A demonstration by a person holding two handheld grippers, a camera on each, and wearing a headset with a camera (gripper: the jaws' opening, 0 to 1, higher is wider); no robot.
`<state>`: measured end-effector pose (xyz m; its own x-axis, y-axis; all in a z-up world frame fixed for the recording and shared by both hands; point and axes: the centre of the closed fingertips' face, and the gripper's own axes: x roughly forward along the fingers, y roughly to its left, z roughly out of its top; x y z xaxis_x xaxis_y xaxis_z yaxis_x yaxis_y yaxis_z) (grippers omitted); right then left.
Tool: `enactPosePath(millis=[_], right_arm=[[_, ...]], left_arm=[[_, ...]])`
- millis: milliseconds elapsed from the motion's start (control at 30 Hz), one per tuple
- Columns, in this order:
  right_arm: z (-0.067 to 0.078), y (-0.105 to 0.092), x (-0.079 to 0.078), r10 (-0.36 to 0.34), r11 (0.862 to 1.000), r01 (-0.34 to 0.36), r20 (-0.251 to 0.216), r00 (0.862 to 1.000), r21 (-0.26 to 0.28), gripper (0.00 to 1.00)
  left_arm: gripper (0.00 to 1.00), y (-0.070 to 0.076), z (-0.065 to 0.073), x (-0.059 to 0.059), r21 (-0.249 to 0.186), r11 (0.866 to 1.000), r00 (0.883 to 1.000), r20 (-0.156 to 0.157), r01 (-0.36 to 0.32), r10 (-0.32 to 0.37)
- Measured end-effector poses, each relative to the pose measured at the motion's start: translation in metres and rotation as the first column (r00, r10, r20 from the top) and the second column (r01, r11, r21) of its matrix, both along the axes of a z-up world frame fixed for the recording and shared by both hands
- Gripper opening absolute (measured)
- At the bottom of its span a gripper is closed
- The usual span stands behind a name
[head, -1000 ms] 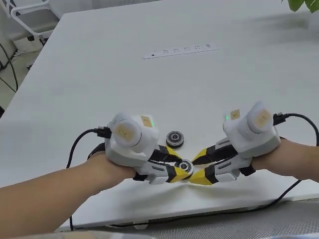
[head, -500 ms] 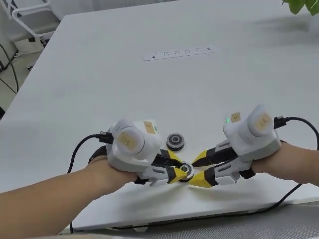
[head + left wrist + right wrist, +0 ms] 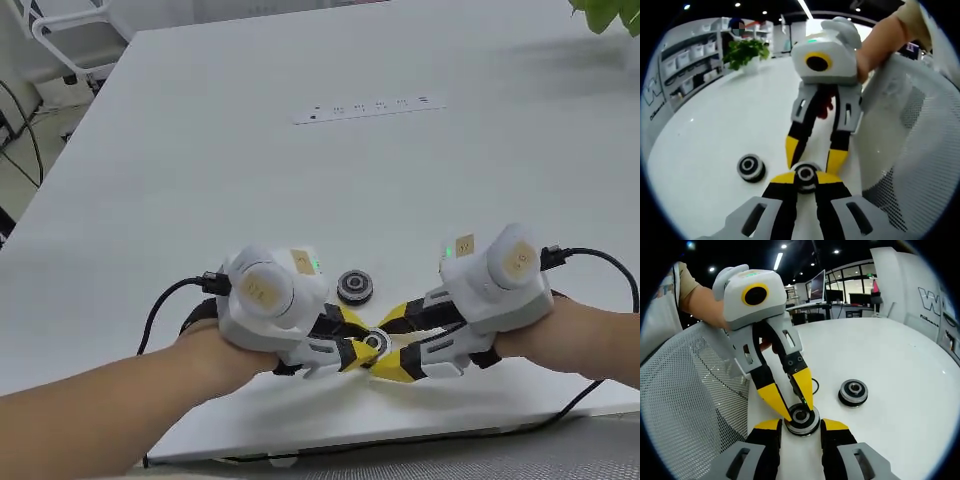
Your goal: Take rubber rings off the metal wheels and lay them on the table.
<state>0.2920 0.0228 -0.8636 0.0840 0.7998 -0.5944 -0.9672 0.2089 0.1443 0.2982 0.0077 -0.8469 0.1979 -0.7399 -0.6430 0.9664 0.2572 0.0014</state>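
Looking down in the head view, the left gripper (image 3: 352,338) and the right gripper (image 3: 388,346) meet tip to tip. The held wheel (image 3: 376,343) sits right between both sets of jaws. A second wheel (image 3: 354,286) lies on the table (image 3: 200,150) just past the tips, not touching them. Each wheel seems to have its black rubber ring (image 3: 342,287) on. So I think the job has only just begun: two rings to pull off, then lay down.

In the left gripper view, this gripper's own jaws are closed tight on the held wheel (image 3: 806,175), one yellow tip on each side. The right gripper (image 3: 815,156) comes in from the far side with its jaws spread apart. The second wheel (image 3: 751,167) lies off to the left of the jaws. This view shows the pinch, which is hard to see from above.

In the right gripper view, this gripper's own jaws stand one on each side of the held wheel (image 3: 802,419). They are very close to it, but I cannot tell if they squeeze. The left gripper (image 3: 794,407) has its tips down on the wheel's far edge. The second wheel (image 3: 853,392) lies beyond the jaws, to the right. Here the ring shows best, as a dark band round the shiny middle.
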Motion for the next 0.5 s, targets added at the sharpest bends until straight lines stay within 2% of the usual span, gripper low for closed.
enactPosePath(millis=[233, 500], right_arm=[[0.0004, -0.0034, 0.0009, 0.004, 1.0, -0.004, 0.022, 1.0, -0.005, 0.25], [0.0031, -0.0086, -0.0005, 0.002, 1.0, -0.002, 0.012, 1.0, 0.004, 0.23]], left_arm=[[0.13, 0.0, 0.0001, 0.0001, -0.003, 1.0, 1.0, 0.003, -0.005, 0.005], [0.13, -0.0001, 0.0, 0.0001, -0.007, 1.0, 1.0, 0.005, -0.012, 0.012]])
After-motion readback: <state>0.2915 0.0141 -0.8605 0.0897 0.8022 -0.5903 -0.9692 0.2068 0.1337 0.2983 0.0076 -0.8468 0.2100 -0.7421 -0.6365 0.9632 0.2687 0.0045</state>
